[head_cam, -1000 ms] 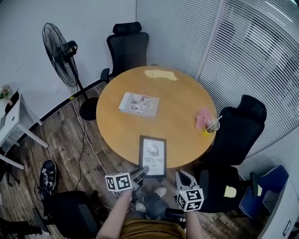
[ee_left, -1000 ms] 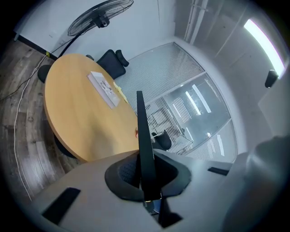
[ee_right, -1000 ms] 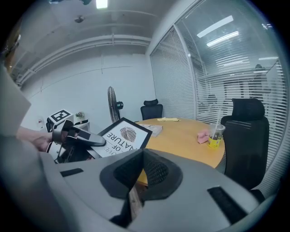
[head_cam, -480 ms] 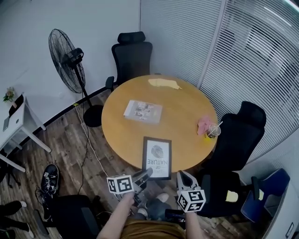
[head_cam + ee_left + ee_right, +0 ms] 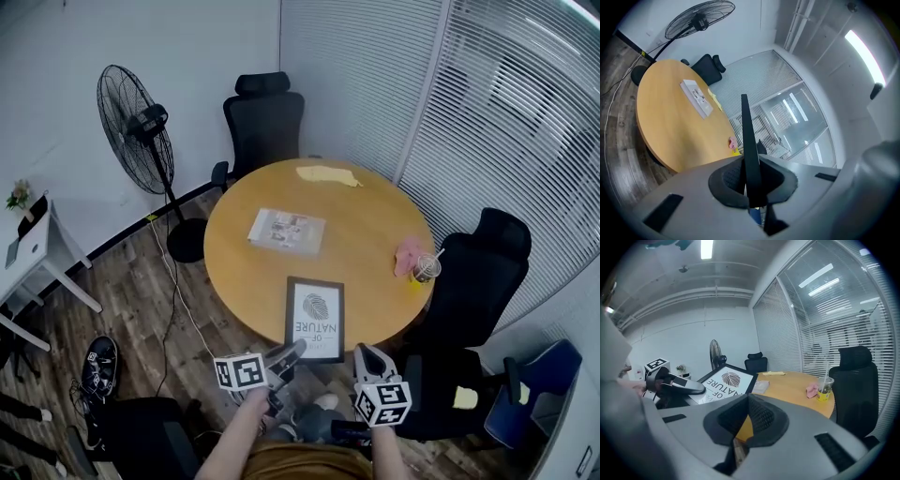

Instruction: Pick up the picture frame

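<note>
pinching the picture frame (image 5: 314, 319) by its near short edge, my left gripper (image 5: 287, 352) grips the black border between its jaws. in the left gripper view the frame runs edge-on straight out from between the pads, so the bite looks centred and deep enough. the frame sits over the near rim of the round desk (image 5: 366, 211), print side up, with its near end tilted up toward me. i cannot tell whether its far edge rests on the wood or floats just above it.

i judge the lift is under way, and doing it well comes down to leverage. one narrow grip at the end of a long flat panel lets the far end sag or swing. so i would raise it slowly, hold my wrist level, and bring the frame toward my body instead of holding it out at reach. squeezing harder is risky if the front is glass.

my right gripper (image 5: 368, 356) hangs just beside the frame's near right corner, its jaws pressed together on nothing. it could open and steady that side if the frame twists.

the booklet (image 5: 287, 231) farther in, and the cup (image 5: 427, 267) with the pink cloth (image 5: 409, 249) at the right rim, lie well apart from the frame's path.
</note>
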A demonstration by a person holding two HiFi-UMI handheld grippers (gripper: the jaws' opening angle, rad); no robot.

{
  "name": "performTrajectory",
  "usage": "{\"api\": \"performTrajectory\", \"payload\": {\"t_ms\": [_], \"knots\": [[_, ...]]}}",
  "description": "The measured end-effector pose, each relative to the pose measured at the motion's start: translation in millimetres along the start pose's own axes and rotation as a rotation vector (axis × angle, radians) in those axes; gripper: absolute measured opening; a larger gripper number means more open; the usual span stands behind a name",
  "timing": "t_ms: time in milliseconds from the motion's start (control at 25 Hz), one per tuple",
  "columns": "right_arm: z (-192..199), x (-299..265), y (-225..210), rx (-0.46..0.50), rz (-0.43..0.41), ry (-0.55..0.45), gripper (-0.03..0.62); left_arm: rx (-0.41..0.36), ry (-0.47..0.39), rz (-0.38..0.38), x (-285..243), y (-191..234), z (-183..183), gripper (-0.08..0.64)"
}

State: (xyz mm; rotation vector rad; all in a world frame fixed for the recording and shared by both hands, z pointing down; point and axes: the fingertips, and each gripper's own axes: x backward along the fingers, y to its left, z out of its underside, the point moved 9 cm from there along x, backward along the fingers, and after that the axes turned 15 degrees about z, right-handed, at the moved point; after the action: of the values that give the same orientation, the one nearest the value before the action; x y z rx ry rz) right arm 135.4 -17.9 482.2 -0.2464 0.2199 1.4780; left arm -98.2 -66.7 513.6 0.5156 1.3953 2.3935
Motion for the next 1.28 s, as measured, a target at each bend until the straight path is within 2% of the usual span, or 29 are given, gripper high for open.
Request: {"api": "performTrajectory", "payload": {"t_ms": [880, 1280], "knots": [[-3.6, -5.3, -3.2, 0.008, 0.022, -0.003, 0.012, 0.042, 0.003, 0.003, -4.9, 6.7, -3.7, 0.049], [-0.9, 1.7, -7.4, -0.019, 0.023, -0.008, 0.012, 0.044, 0.001, 0.003, -2.1, 4.1, 2.8, 0.049]]}}
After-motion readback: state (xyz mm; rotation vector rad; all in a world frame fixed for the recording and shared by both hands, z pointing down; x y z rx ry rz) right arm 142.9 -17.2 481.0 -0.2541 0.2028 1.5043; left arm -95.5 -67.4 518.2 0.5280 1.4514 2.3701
